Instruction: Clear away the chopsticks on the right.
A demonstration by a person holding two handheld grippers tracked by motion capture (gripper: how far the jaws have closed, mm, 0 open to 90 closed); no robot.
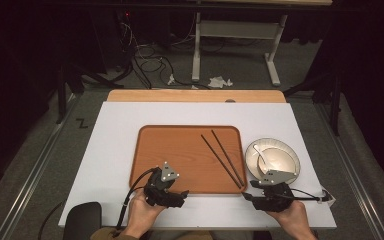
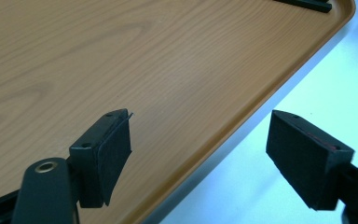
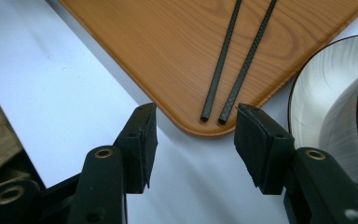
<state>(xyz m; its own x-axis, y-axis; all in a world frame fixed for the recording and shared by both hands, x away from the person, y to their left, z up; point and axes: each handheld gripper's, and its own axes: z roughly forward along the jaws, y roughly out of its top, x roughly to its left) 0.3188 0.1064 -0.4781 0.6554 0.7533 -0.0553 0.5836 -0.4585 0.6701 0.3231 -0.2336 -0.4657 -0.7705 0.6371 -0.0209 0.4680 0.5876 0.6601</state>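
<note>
While both grippers gape, chopsticks (image 3: pixel 235 60) lie btwn right gripper's (image 3: pixel 193 140) fingers.

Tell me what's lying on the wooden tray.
Two black chopsticks lie side by side on the wooden tray's right half. The left gripper hides part of its near edge.

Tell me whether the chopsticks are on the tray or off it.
On it: both chopsticks lie side by side on the wooden tray, their near ends just inside its rim.

A dim lab: white-topped table (image 1: pixel 120 150), loose floor cables (image 1: pixel 147 62), metal desk frame (image 1: pixel 240 30) behind.
</note>
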